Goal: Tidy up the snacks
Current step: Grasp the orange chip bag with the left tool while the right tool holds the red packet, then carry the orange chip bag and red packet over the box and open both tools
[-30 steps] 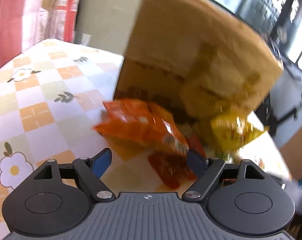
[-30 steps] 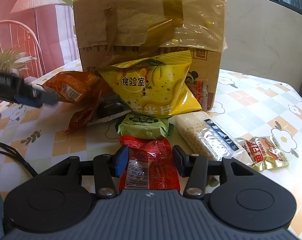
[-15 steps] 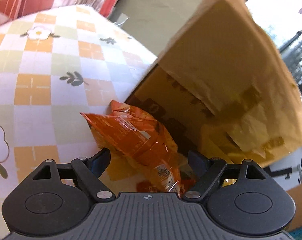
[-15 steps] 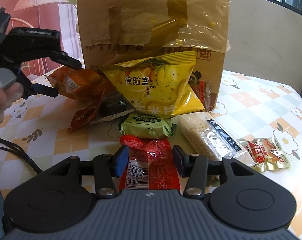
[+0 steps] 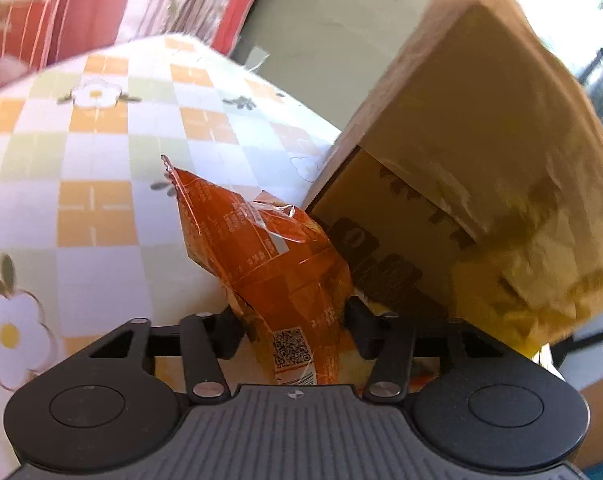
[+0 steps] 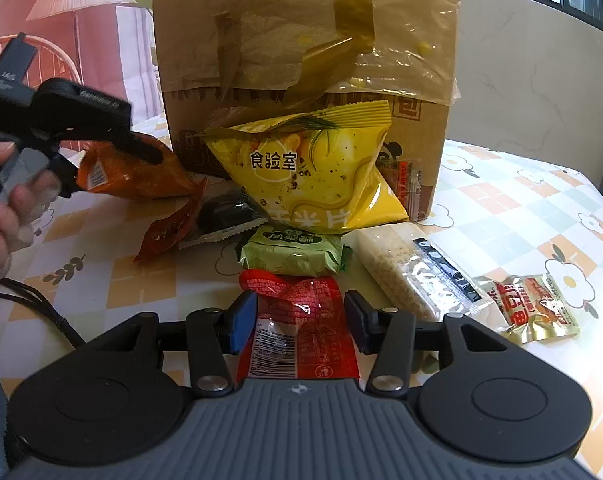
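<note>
My left gripper (image 5: 291,320) is shut on the orange snack bag (image 5: 269,264), which stands up between its fingers next to the cardboard box (image 5: 461,152). In the right wrist view the left gripper (image 6: 113,160) holds that orange bag (image 6: 141,172) at the box's left side (image 6: 301,60). My right gripper (image 6: 299,316) is open, its fingers either side of a red packet (image 6: 301,320) lying on the table. A yellow chip bag (image 6: 313,172) leans on the box, with a green packet (image 6: 293,252) in front of it.
A long clear bag of white puffs (image 6: 413,268), a small red-and-gold packet (image 6: 533,304), a dark red packet (image 6: 169,228) and a black packet (image 6: 225,216) lie on the checked tablecloth (image 6: 521,200). A black cable (image 6: 33,304) runs at the left.
My left gripper has closed its fingers onto the orange bag and tipped it upright. My right gripper has stayed open over the red packet.
</note>
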### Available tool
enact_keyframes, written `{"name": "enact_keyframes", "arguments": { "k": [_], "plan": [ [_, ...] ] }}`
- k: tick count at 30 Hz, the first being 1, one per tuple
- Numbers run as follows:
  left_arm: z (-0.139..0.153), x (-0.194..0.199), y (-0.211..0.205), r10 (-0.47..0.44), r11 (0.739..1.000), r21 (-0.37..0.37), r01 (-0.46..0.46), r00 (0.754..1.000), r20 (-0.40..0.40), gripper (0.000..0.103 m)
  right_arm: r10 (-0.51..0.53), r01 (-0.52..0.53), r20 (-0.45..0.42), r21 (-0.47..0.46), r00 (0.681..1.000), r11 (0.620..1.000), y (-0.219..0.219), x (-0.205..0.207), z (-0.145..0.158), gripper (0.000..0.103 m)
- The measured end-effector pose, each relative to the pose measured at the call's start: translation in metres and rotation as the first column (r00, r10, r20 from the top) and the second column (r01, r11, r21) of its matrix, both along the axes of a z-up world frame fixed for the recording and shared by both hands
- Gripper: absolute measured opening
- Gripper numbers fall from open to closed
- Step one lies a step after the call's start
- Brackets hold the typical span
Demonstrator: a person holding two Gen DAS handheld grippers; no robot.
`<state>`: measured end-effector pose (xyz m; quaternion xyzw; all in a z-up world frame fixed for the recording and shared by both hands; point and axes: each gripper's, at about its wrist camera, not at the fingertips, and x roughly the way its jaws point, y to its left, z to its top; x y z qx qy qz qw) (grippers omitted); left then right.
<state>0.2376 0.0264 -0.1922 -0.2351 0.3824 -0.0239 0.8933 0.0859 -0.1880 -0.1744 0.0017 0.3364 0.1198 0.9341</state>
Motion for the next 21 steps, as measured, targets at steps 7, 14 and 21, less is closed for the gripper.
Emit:
{"name": "enact_keyframes", "arguments": {
  "k": [7,14,21],
  "plan": [
    [0.016,-0.041,0.009,-0.172,0.976,0.144,0.163,0.984,0.053,0.052,0.008,-0.009,-0.022,-0.029,1.0,1.0,0.002,0.001,0.003,0.051],
    [0.027,-0.069,0.017,-0.243,0.956,0.191,0.222,0.965,0.098,0.052,-0.027,0.027,-0.037,-0.016,0.999,1.0,-0.004,-0.016,0.012,0.05],
    [0.05,-0.082,0.009,-0.301,0.937,0.239,0.253,0.934,0.194,0.052,-0.079,0.076,0.066,0.051,0.995,0.996,-0.017,-0.033,0.054,0.05]
  ]
}}
